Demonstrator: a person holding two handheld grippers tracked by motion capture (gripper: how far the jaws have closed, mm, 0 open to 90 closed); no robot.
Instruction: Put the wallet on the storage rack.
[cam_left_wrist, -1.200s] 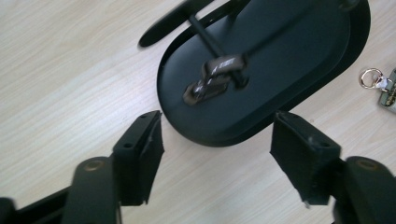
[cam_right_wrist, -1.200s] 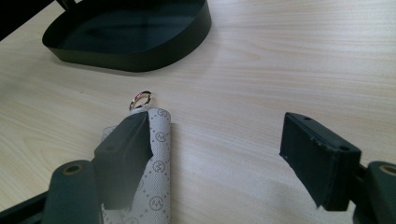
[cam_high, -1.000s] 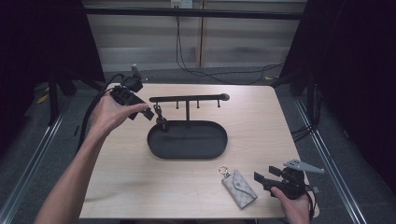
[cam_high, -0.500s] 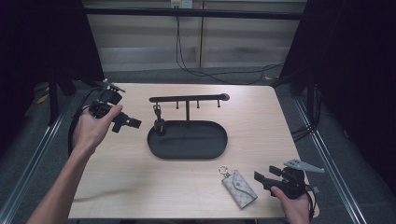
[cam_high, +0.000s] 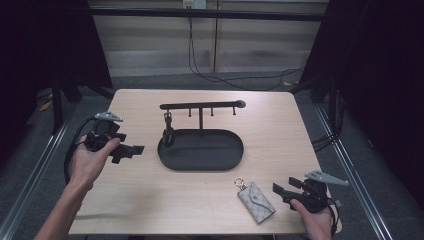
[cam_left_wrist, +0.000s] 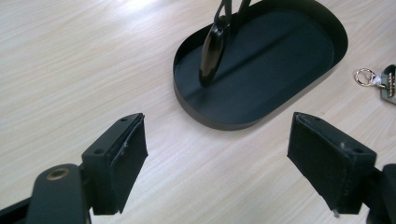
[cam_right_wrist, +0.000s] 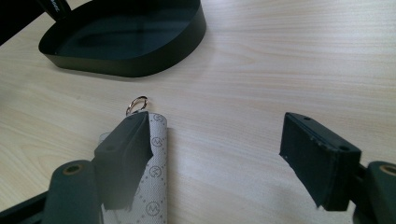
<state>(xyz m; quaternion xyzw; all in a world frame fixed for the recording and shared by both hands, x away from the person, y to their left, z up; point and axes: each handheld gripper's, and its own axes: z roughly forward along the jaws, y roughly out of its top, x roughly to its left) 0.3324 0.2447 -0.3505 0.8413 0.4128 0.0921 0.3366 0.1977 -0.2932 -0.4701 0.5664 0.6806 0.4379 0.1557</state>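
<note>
Overhead, a pale wooden table (cam_high: 150, 200) carries a black oval metal tray (cam_high: 201, 149) with a hanger bar on a post rising from its back rim; every place below is given from that tray. A dark fob (cam_high: 168, 135) hangs from a hook at the left end of the bar, and its lower end dips inside the tray's left part.

Near the tray's front right corner lies a small grey patterned fabric key pouch (cam_high: 256, 201) with a metal ring (cam_high: 240, 181) at the end nearest the tray. It looks light, soft and flat, likely to slide on the smooth wood, so a pinch across its stiffer edges or at the ring end seems the safest hold.

On the far side of the pouch from the tray, at the table's front right, a hand holds the right gripper (cam_high: 278, 189). Its jaws stand apart with nothing pressed between them. In the right gripper view the pouch (cam_right_wrist: 156, 177) lies flat partly behind one jaw, its ring (cam_right_wrist: 136, 104) pointing toward the tray (cam_right_wrist: 135, 65), while the gap between the jaws holds bare wood.

Left of the tray, well apart from the pouch, the left gripper (cam_high: 131, 150) points toward the tray. Its jaws have just been opening and stand wide and empty.
</note>
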